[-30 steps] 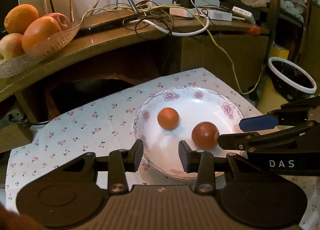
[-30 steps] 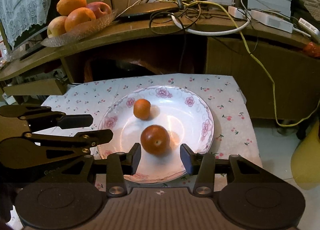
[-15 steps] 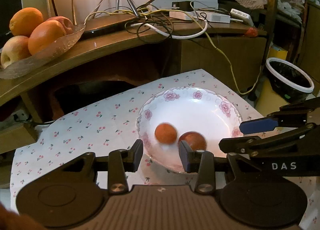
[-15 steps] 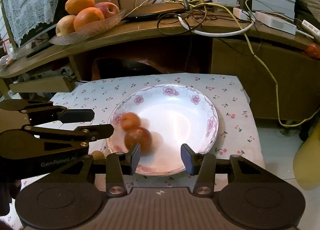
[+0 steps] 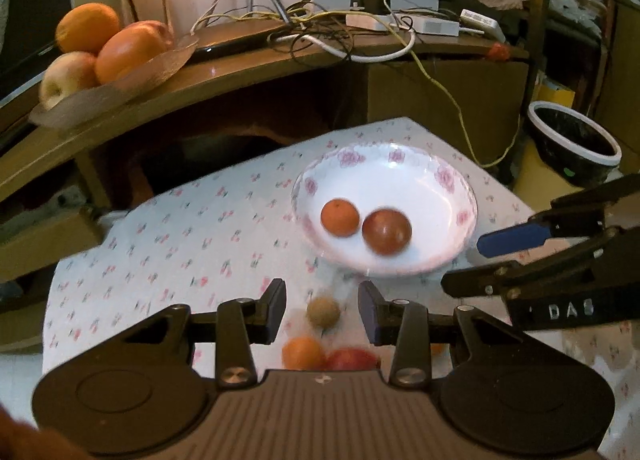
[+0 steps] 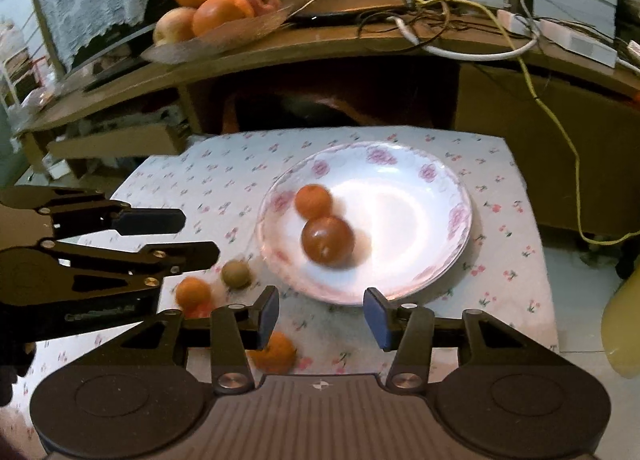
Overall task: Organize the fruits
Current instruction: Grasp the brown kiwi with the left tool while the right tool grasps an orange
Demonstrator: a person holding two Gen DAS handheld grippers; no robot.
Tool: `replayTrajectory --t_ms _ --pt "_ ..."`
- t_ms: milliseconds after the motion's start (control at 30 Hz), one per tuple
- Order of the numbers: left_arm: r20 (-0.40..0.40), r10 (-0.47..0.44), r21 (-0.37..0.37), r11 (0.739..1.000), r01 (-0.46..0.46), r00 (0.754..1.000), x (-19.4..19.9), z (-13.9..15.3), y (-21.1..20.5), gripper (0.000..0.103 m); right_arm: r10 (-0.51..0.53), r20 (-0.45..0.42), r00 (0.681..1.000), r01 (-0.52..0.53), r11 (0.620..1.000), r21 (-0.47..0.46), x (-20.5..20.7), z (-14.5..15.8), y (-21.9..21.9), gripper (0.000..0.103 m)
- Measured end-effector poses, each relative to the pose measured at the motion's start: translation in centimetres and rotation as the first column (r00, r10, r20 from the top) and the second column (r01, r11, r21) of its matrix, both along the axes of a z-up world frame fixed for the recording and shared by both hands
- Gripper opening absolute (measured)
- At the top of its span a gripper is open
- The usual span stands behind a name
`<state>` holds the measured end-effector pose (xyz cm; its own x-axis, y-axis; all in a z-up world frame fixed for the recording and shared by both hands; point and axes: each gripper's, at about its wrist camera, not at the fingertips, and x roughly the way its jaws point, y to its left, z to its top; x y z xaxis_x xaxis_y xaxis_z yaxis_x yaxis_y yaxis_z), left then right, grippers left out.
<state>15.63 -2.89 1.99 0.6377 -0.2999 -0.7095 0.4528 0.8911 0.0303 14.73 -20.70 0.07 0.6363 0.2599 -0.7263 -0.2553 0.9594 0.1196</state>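
A white floral plate (image 5: pixel 448 179) (image 6: pixel 436 187) on the flowered cloth holds a small orange fruit (image 5: pixel 339 217) (image 6: pixel 313 201) and a dark red fruit (image 5: pixel 386 231) (image 6: pixel 327 240). In front of the plate lie a small brown fruit (image 5: pixel 323 311) (image 6: pixel 236 274), an orange one (image 5: pixel 303 352) (image 6: pixel 193 292) and a red one (image 5: pixel 352 359). Another orange fruit (image 6: pixel 274 352) lies near my right gripper. My left gripper (image 5: pixel 322 312) is open and empty, with the brown fruit between its fingers in view. My right gripper (image 6: pixel 320 316) is open and empty before the plate.
A glass dish of oranges and apples (image 5: pixel 108 47) (image 6: pixel 216 15) sits on the wooden shelf behind, beside tangled cables (image 5: pixel 320 31). A dark bowl with a white rim (image 5: pixel 574 143) stands at the right. A yellow container (image 6: pixel 624 324) is at the cloth's right side.
Both grippers have pulled back from the plate, which now lies farther away. The loose fruits on the cloth have come into view. The two fruits in the plate have rolled.
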Motion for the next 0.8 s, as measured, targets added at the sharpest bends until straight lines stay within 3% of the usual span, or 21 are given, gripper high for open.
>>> replayTrajectory --t_ms 400,800 --pt "-0.092 0.064 0.043 0.997 -0.061 0.994 -5.3 -2.7 4.1 0.046 0.104 -0.051 0.993 -0.106 0.994 -0.032 -1.5 -1.7 1.9 0.051" --pt "-0.118 0.08 0.053 0.996 -0.074 0.99 -5.0 -4.8 4.2 0.044 0.123 -0.071 0.99 -0.127 0.99 -0.055 -1.4 -2.9 2.4 0.051"
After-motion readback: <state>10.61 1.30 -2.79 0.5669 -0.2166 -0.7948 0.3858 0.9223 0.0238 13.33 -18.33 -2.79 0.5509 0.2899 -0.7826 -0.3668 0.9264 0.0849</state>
